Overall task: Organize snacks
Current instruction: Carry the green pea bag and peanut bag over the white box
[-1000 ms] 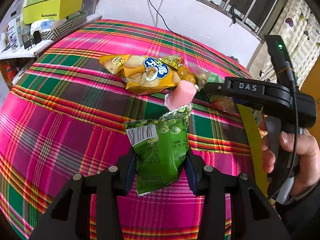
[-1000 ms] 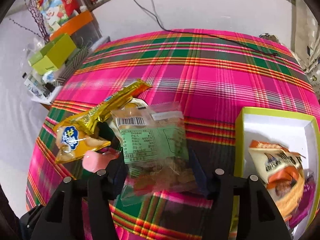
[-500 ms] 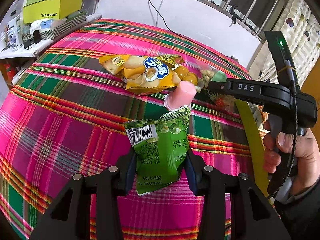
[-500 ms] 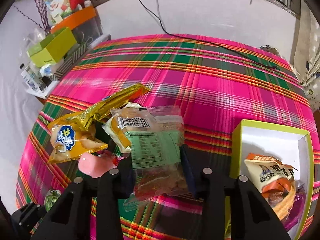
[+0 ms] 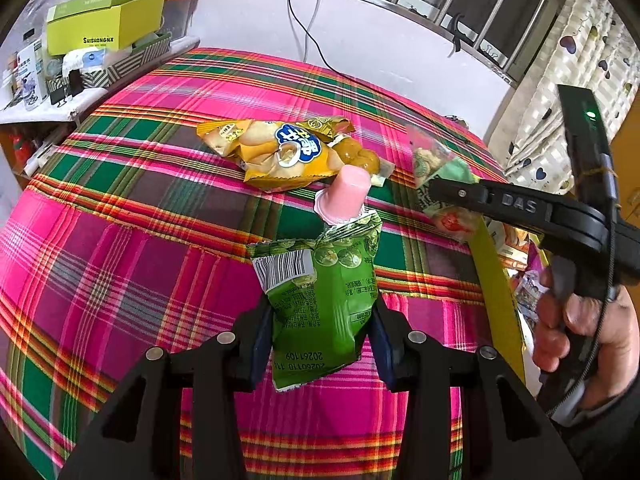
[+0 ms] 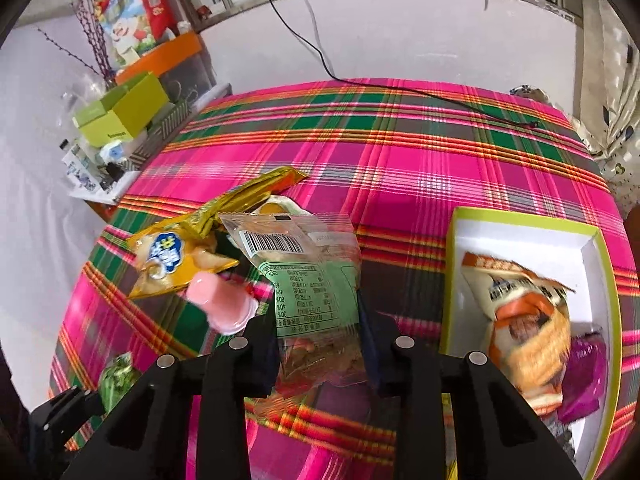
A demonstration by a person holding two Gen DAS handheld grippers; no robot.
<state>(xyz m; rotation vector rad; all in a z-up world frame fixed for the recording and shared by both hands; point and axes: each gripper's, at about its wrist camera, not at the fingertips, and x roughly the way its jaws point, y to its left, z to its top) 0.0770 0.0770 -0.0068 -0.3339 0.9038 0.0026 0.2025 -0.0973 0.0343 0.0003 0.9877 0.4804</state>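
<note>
My left gripper (image 5: 318, 332) is shut on a green snack packet (image 5: 320, 296) and holds it above the plaid tablecloth. My right gripper (image 6: 318, 340) is shut on a clear packet with a green label (image 6: 308, 280), lifted off the table; it also shows in the left wrist view (image 5: 436, 172). A yellow chip bag (image 5: 280, 152) and a pink jelly cup (image 5: 344, 196) lie on the cloth; both also show in the right wrist view, the bag (image 6: 176, 260) and the cup (image 6: 220, 304). A white box with a lime rim (image 6: 524, 220) at right holds an orange packet (image 6: 524, 312) and a purple one (image 6: 584, 376).
A side shelf at left carries a lime box (image 5: 104, 28) and small items. A black cable (image 6: 420, 92) runs over the far part of the table. Windows and a white wall stand behind. A curtain (image 5: 560, 112) hangs at right.
My right gripper has lifted the clear packet off the table and swung right toward the box. My left gripper holds the green packet still.
</note>
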